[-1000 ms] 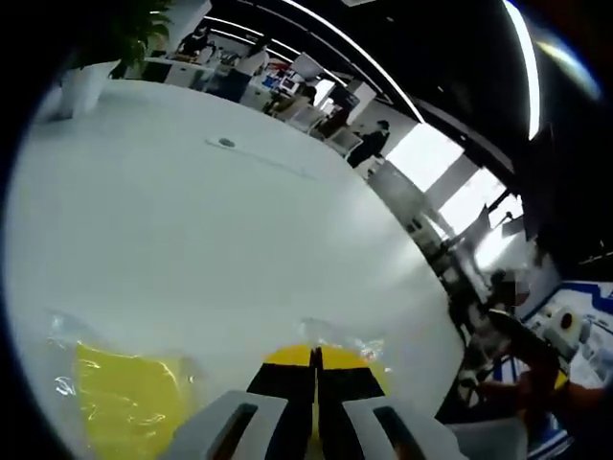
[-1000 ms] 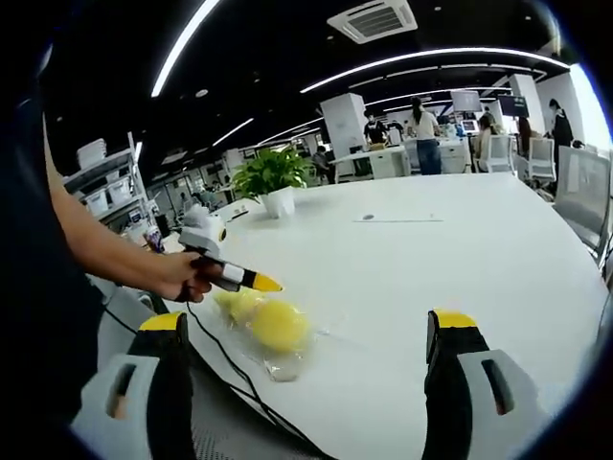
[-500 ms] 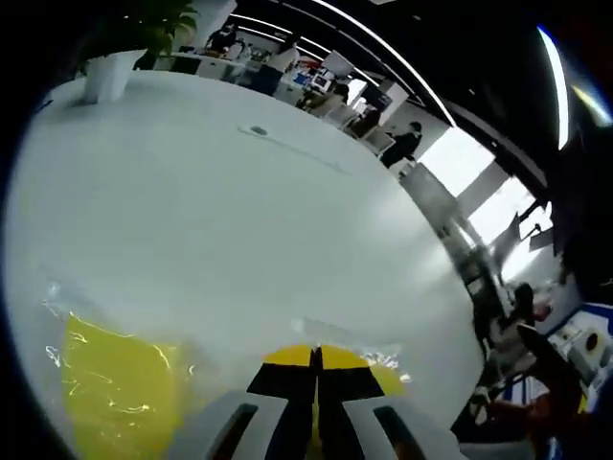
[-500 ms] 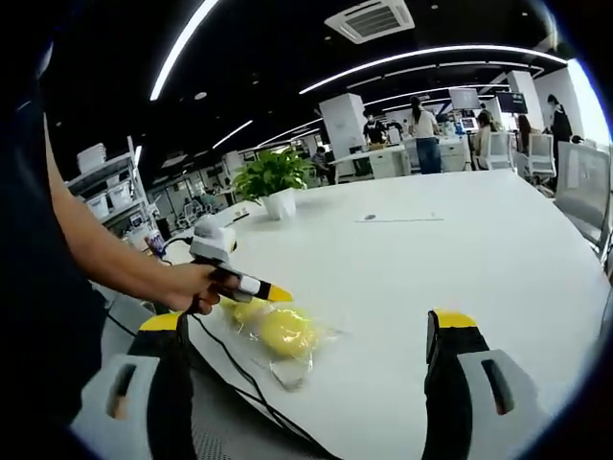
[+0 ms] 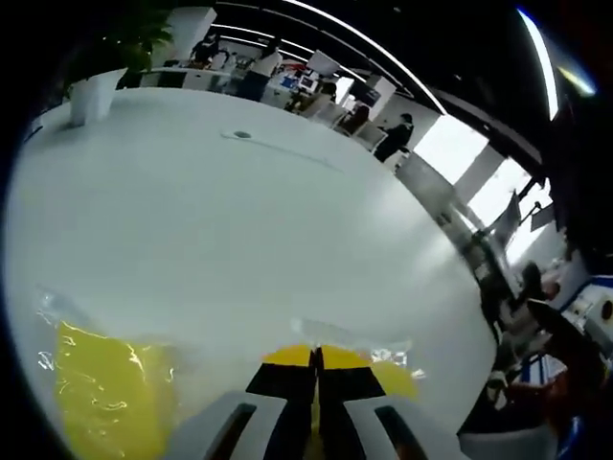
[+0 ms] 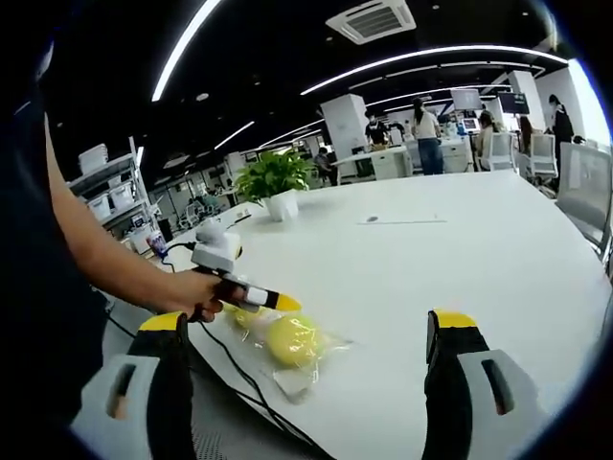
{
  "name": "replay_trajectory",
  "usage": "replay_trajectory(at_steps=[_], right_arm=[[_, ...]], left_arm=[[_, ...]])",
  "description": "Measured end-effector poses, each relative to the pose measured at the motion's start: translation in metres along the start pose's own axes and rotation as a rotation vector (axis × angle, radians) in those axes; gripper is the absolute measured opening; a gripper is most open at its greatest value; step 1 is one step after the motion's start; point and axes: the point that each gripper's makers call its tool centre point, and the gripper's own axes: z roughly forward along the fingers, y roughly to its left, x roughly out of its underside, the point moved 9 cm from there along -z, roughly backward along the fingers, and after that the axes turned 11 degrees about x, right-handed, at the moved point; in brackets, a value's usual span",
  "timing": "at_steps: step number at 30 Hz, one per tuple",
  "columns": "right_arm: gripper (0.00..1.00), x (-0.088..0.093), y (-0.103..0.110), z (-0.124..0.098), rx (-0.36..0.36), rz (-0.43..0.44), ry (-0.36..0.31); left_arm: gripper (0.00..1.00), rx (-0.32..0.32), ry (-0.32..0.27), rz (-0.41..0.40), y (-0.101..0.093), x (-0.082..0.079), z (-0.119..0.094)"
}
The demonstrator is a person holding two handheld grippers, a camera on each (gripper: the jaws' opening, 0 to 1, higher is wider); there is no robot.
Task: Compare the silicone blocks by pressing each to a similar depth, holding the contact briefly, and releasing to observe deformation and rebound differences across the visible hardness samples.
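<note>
Left claw point(image 5: 314, 356), in the left gripper view: jaws pressed together, yellow tips meeting at 6 o'clock, nothing pinched between them. Just beyond the tips, at 12 o'clock from them and spreading toward 4 o'clock, a yellow silicone block point(image 5: 388, 379) inside a clear plastic bag point(image 5: 354, 337); whether the tips touch it, cannot tell. Off at 8 o'clock, a second yellow block point(image 5: 101, 402) under crinkled clear film, apart from the tips. Beyond both, a bare white tabletop point(image 5: 239, 240) stretching to 12 o'clock, with a potted plant point(image 5: 105, 67) at 10 o'clock on the far edge.

Right claw point(image 6: 306, 345), in the right gripper view: jaws spread wide, one at 7 o'clock and one at 5 o'clock, gripping nothing. Between them and farther out, toward 9 o'clock of centre, the bagged yellow block on the tabletop, with the left claw's closed yellow tip right at its upper left, held by a hand point(image 6: 196, 292). Black cable point(image 6: 235, 369) trailing past the bag toward 6 o'clock. People at desks far off at 1 o'clock.
</note>
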Motion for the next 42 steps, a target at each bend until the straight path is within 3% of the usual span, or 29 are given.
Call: replay_trajectory(at_steps=[4, 6, 10, 11, 14, 16, 19, 25, 28, 36, 42], right_arm=[[0.96, 0.001, -0.002, -0.002, 0.004, 0.001, -0.001], [0.96, 0.001, -0.002, -0.002, 0.005, 0.004, 0.0], [0.97, 0.002, -0.003, -0.001, 0.002, 0.005, 0.001], [0.97, 0.001, -0.002, 0.0, 0.001, 0.003, 0.001], [0.97, 0.0, -0.001, 0.002, -0.001, -0.002, 0.0], [0.97, -0.002, -0.001, 0.004, -0.001, -0.004, -0.001], [0.97, -0.004, -0.001, 0.006, -0.005, -0.01, -0.01], [0.97, -0.002, -0.001, 0.015, 0.006, -0.036, 0.009], [0.97, -0.003, 0.0, 0.021, 0.003, -0.055, 0.018], [0.97, -0.002, -0.002, 0.025, 0.031, -0.08, 0.032], [0.97, 0.004, -0.003, 0.027, 0.049, -0.101, 0.043]], left_arm=[[0.03, 0.001, 0.011, 0.029, 0.003, 0.0, -0.003], [0.14, 0.012, -0.002, 0.017, 0.005, -0.002, -0.005], [0.41, 0.065, -0.025, 0.131, 0.0, -0.013, -0.008], [0.47, 0.11, -0.03, 0.183, -0.004, -0.016, -0.008], [0.71, 0.159, 0.012, 0.239, -0.008, -0.018, -0.011], [0.79, 0.173, 0.019, 0.252, -0.007, -0.02, -0.015], [0.84, 0.168, -0.021, 0.328, -0.001, -0.03, -0.029], [0.99, 0.146, -0.055, 0.404, 0.01, -0.043, -0.063], [1.0, 0.134, -0.058, 0.427, 0.02, -0.047, -0.089], [1.0, 0.105, -0.048, 0.441, 0.044, -0.038, -0.139], [1.0, 0.085, -0.08, 0.43, 0.056, -0.029, -0.175]])
